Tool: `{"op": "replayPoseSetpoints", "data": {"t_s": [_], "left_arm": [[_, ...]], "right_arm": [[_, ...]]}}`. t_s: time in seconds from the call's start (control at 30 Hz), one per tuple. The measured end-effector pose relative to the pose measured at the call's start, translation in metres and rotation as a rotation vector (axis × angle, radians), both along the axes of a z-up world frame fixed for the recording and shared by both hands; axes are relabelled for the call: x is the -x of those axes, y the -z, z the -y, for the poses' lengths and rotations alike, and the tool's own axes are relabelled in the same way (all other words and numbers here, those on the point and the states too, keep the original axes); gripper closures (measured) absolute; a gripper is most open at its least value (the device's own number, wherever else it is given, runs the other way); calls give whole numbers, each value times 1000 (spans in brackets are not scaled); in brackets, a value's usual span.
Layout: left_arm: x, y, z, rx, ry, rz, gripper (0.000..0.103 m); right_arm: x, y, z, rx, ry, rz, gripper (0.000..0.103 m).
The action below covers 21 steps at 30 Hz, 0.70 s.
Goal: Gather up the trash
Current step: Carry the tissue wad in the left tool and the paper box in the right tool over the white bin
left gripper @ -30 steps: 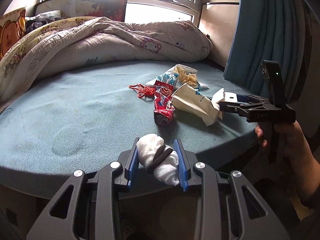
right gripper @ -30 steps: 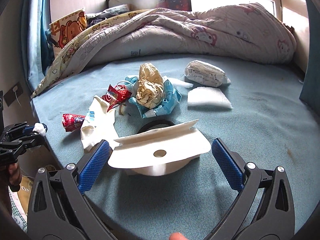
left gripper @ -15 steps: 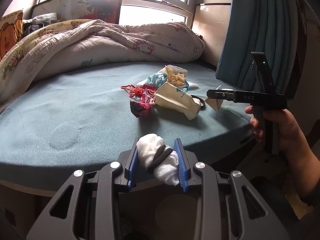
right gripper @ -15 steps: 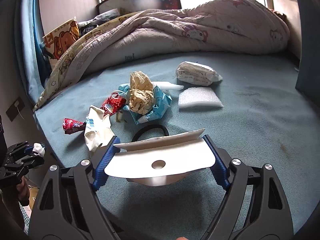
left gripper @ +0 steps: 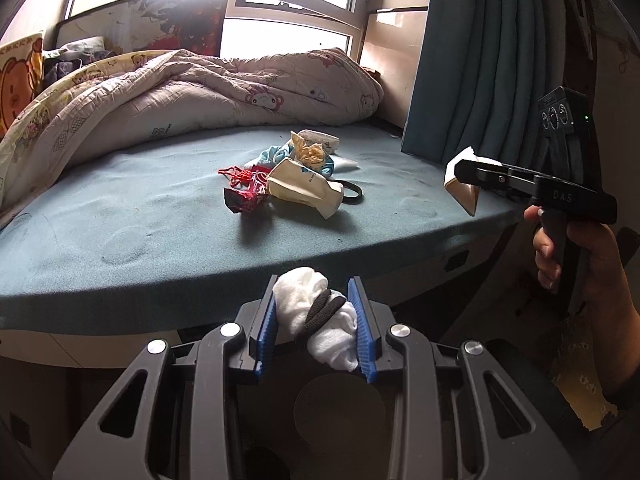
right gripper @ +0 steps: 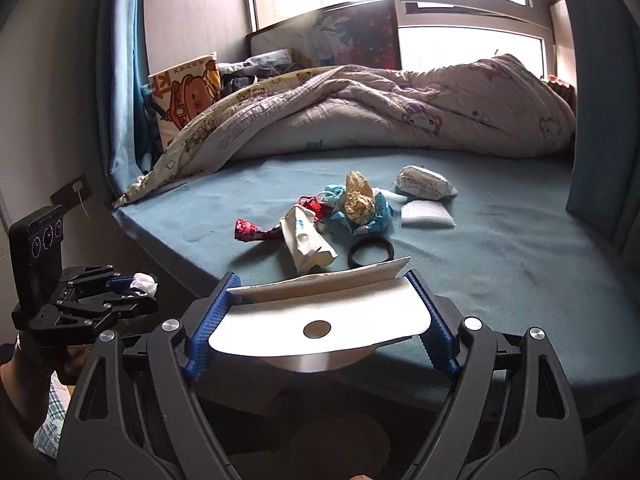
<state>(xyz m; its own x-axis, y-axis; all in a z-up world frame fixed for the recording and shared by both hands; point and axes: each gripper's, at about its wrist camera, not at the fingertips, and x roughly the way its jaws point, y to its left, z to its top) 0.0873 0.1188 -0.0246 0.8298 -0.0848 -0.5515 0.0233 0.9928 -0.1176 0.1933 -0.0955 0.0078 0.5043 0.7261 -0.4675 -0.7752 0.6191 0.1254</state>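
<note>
Carry-away step, I judge: left gripper (left gripper: 316,326) clamps a white wad (left gripper: 316,320), right gripper (right gripper: 318,320) clamps a paper lid (right gripper: 320,316), both just off the mattress (left gripper: 120,216) edge. Next: find a bin; remaining trash pile (right gripper: 340,216) sits mid-mattress.

Two hand-held grippers are present: the left hand-held gripper (left gripper: 316,328) carries one white wad (left gripper: 316,320) with one black band (left gripper: 322,312), and the right hand-held gripper (right gripper: 320,320) carries one paper cup (right gripper: 320,316). On the bed (right gripper: 500,264) lie one black ring (right gripper: 370,253), one red wrapper (right gripper: 256,232), one cream pouch (right gripper: 306,240), one blue wrapper (right gripper: 378,216), one tan paper ball (right gripper: 360,200), one foam pad (right gripper: 427,214) and one white packet (right gripper: 424,188). One quilt (right gripper: 380,120) and one pillow (right gripper: 188,92) lie behind them.
</note>
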Motion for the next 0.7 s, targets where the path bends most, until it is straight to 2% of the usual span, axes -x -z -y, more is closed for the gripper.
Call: {"op": "replayPoseSetpoints", "data": {"t_s": [0.13, 0.3, 0.47, 0.6, 0.7], "left_arm": [[17, 9, 13, 2, 11, -24, 71], [30, 36, 29, 33, 36, -77, 71], [27, 91, 49, 67, 46, -168, 71], [12, 143, 69, 63, 59, -241, 71], [-3, 173, 78, 101, 79, -277, 71]], "right_arm": [[35, 17, 13, -15, -46, -19, 25], [60, 66, 26, 15, -60, -87, 25], [67, 126, 40, 95, -37, -155, 25], [64, 172, 51, 148, -22, -215, 25], [66, 196, 50, 198, -28, -211, 25]]}}
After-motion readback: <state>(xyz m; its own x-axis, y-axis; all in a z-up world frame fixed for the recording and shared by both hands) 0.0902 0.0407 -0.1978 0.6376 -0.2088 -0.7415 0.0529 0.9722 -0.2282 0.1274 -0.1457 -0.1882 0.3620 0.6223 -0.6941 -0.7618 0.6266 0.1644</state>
